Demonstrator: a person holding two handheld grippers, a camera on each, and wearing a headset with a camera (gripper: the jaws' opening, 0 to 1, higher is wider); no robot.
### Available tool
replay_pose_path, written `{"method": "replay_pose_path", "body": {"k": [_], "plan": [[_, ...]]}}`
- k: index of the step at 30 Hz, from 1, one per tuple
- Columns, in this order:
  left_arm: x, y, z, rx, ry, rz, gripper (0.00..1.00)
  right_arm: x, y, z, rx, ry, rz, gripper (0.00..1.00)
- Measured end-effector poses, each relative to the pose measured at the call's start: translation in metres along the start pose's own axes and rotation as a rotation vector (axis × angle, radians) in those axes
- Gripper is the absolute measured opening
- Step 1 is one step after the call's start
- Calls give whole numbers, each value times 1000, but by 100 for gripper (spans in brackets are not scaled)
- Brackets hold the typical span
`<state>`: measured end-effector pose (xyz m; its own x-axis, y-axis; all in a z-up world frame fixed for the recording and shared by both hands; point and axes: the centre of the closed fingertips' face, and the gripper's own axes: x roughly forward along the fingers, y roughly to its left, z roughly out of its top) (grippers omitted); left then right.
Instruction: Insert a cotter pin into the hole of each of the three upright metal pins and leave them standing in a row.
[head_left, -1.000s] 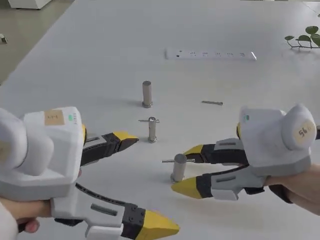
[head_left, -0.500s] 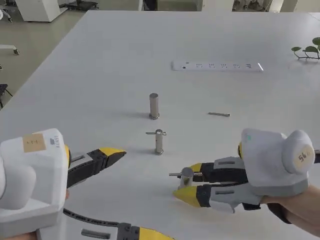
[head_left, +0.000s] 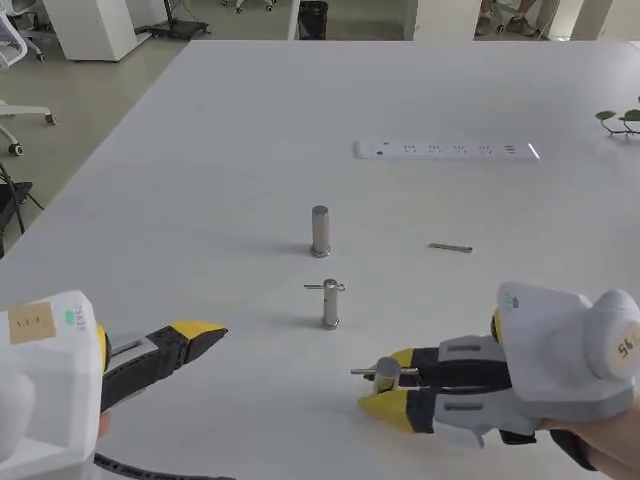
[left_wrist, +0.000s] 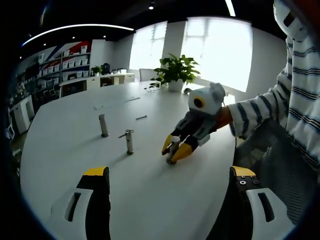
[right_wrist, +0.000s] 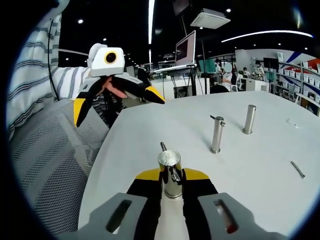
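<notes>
Where our right gripper (head_left: 385, 386) pinches it between both jaws, the nearest metal pin (right_wrist: 170, 175) stands upright on the white table (head_left: 200, 180). It is the farthest of the three from the power strip (head_left: 447, 150), and a cotter pin (head_left: 362, 372) runs through its head. Closer to the power strip we see the middle pin (head_left: 331, 303) carrying a second cotter pin (head_left: 318, 287), and closest stands the far pin (head_left: 320, 231). A loose cotter pin (head_left: 450, 247) lies flat on our side of the strip. Our left gripper (left_wrist: 168, 171) holds nothing, jaws spread wide, farther from the strip than every pin.
</notes>
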<state>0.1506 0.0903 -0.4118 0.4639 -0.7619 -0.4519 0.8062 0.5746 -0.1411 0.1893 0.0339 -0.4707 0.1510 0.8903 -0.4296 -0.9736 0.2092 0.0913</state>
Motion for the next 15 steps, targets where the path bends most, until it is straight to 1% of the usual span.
{"method": "replay_pose_path", "body": {"k": [3,10,13,15], "plan": [[0,0,-1,-1,4,1,99,0,-2,1,15,-2,-5,9],[2,-3,-2,0,11,-5,99,1,-2,1,-4,8,-6,8],[3,-4,-3,0,15,-7,99,0,-6,2,-13,12,-15,8],[3,-4,-4,0,16,-8,99,-2,-12,4,-14,8,-22,8]]}}
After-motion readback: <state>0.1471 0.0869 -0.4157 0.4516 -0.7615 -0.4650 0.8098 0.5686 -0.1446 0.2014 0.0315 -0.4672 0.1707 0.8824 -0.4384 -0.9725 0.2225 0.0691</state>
